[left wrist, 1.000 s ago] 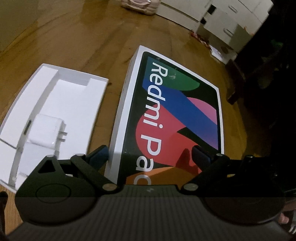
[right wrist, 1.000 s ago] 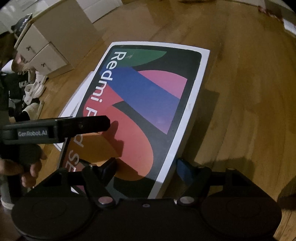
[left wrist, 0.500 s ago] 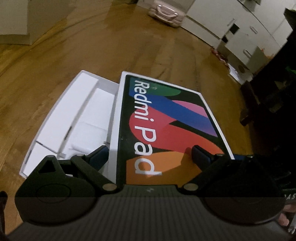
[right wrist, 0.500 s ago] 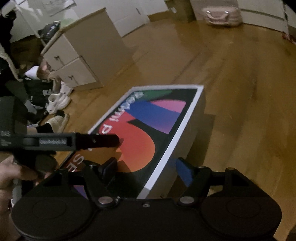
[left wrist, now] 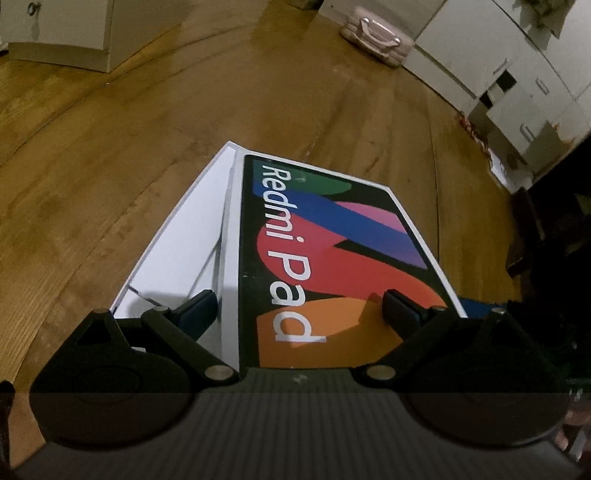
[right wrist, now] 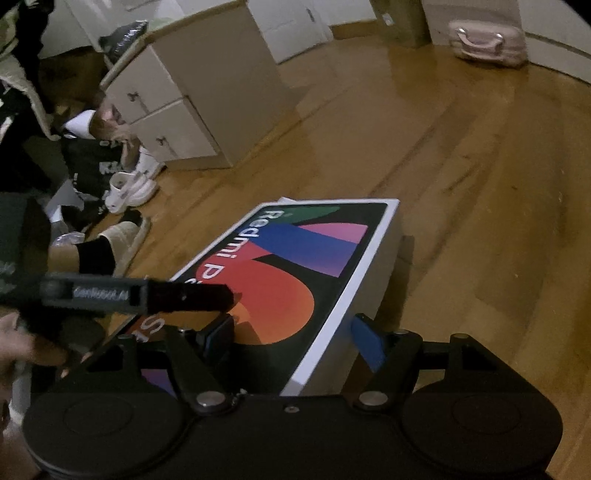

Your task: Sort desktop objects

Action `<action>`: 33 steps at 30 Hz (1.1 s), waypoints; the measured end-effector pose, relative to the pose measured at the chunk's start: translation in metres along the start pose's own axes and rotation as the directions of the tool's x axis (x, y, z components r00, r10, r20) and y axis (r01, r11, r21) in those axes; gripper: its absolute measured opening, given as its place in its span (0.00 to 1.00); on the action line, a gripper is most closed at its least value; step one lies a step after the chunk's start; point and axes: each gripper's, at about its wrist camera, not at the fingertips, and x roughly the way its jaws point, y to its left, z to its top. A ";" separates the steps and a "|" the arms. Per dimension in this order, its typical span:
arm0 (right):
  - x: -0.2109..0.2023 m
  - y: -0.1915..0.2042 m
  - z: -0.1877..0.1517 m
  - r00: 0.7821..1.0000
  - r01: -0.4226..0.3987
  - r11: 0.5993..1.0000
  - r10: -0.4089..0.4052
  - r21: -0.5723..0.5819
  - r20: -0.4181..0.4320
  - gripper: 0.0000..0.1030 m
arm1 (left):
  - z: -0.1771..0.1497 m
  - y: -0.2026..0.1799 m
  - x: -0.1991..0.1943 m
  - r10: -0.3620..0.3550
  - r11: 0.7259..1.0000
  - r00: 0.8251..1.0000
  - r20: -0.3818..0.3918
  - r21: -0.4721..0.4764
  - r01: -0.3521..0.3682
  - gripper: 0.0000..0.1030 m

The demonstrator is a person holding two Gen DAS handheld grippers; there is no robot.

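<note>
The Redmi Pad box lid (left wrist: 332, 254), white-edged with a colourful print, hangs tilted over the white box base (left wrist: 184, 243). It also shows in the right wrist view (right wrist: 295, 280). My left gripper (left wrist: 299, 306) straddles the lid's near left corner, one finger under it and one above, jaws wide. My right gripper (right wrist: 291, 336) straddles the lid's right edge the same way. The base's contents are hidden by the lid.
Everything sits on a wooden floor (left wrist: 110, 155). A white drawer cabinet (right wrist: 192, 88) stands at the left, shoes (right wrist: 129, 188) beside it. A pink case (left wrist: 376, 33) lies at the far wall, with white cabinets (left wrist: 517, 74) on the right.
Both grippers have carried the lid left, over the white base, which it now mostly covers. The charger in the base is now hidden. Both cameras have tipped up.
</note>
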 end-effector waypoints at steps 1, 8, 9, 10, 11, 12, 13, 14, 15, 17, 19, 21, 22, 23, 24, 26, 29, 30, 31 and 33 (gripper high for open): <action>0.000 -0.001 -0.002 1.000 -0.006 1.000 0.006 -0.001 0.000 0.74 | 0.001 0.002 0.001 -0.002 1.000 1.000 0.000 -0.004 0.002 0.93; 0.015 -0.001 -0.015 0.997 -0.020 1.000 0.019 -0.004 -0.075 0.73 | 0.000 0.014 0.006 0.017 1.000 0.999 -0.041 -0.003 -0.017 0.93; 0.015 -0.001 -0.016 0.996 -0.029 1.000 0.029 0.003 -0.079 0.73 | 0.001 0.018 0.009 0.011 1.000 0.999 -0.053 -0.014 -0.012 0.93; 0.016 -0.002 -0.017 0.996 -0.038 0.999 0.039 0.009 -0.079 0.73 | 0.001 0.023 0.012 0.002 0.999 0.998 -0.061 -0.032 -0.004 0.93; 0.017 -0.002 -0.017 0.996 -0.048 0.999 0.049 0.016 -0.076 0.73 | 0.001 0.028 0.013 -0.008 0.999 0.998 -0.069 -0.053 0.005 0.93; 0.017 -0.002 -0.017 0.996 -0.058 0.998 0.060 0.024 -0.073 0.73 | 0.002 0.032 0.015 -0.017 0.998 0.997 -0.077 -0.069 0.012 0.93; 0.017 -0.002 -0.017 0.995 -0.065 0.997 0.068 0.034 -0.073 0.73 | 0.002 0.034 0.015 -0.023 0.997 0.997 -0.080 -0.078 0.017 0.93; 0.017 -0.002 -0.018 0.995 -0.071 0.997 0.074 0.039 -0.072 0.73 | 0.002 0.037 0.015 -0.030 0.996 0.996 -0.081 -0.085 0.023 0.93; 0.018 -0.001 -0.018 0.994 -0.078 0.996 0.081 0.043 -0.072 0.72 | 0.003 0.037 0.013 -0.039 0.996 0.997 -0.072 -0.084 0.033 0.93; 0.018 0.002 -0.019 0.993 -0.093 0.995 0.095 0.034 -0.073 0.66 | 0.005 0.036 0.010 -0.059 0.995 0.996 -0.060 -0.082 0.054 0.93; 0.018 0.008 -0.018 0.993 -0.095 0.995 0.095 0.001 -0.076 0.65 | 0.005 0.032 0.010 -0.065 0.996 0.996 -0.058 -0.066 0.061 0.93; 0.021 0.012 -0.018 0.992 -0.098 0.995 0.095 -0.031 -0.088 0.65 | 0.003 0.030 0.014 -0.050 0.998 0.996 -0.068 -0.048 0.047 0.93; 0.022 0.012 -0.018 0.991 -0.091 0.995 0.087 -0.030 -0.097 0.65 | 0.001 0.030 0.016 -0.039 0.998 0.996 -0.077 -0.042 0.036 0.93; 0.024 0.010 -0.019 0.991 -0.081 0.996 0.078 -0.024 -0.108 0.65 | 0.000 0.029 0.018 -0.030 0.999 0.996 -0.084 -0.037 0.027 0.93; 0.026 0.009 -0.019 0.991 -0.074 0.997 0.071 -0.020 -0.116 0.65 | -0.001 0.030 0.020 -0.019 0.999 0.996 -0.090 -0.034 0.016 0.93; 0.028 0.004 -0.021 0.990 -0.049 0.999 0.048 -0.010 -0.131 0.66 | -0.001 0.031 0.021 -0.012 0.999 0.995 -0.099 -0.039 0.009 0.93; 0.029 -0.007 -0.023 0.988 -0.010 0.999 0.015 0.037 -0.155 0.66 | 0.002 0.033 0.019 -0.022 0.999 0.995 -0.101 -0.051 0.017 0.93; 0.031 -0.012 -0.024 0.986 0.004 0.998 0.007 0.063 -0.165 0.66 | 0.003 0.034 0.018 -0.027 0.998 0.994 -0.105 -0.059 0.021 0.93; 0.031 -0.018 -0.025 0.985 0.017 0.996 -0.001 0.092 -0.174 0.66 | 0.005 0.036 0.017 -0.030 0.997 0.994 -0.109 -0.068 0.022 0.93; 0.032 -0.030 -0.030 0.982 0.048 0.988 -0.019 0.150 -0.189 0.68 | 0.008 0.041 0.015 -0.029 0.997 0.994 -0.108 -0.077 0.021 0.93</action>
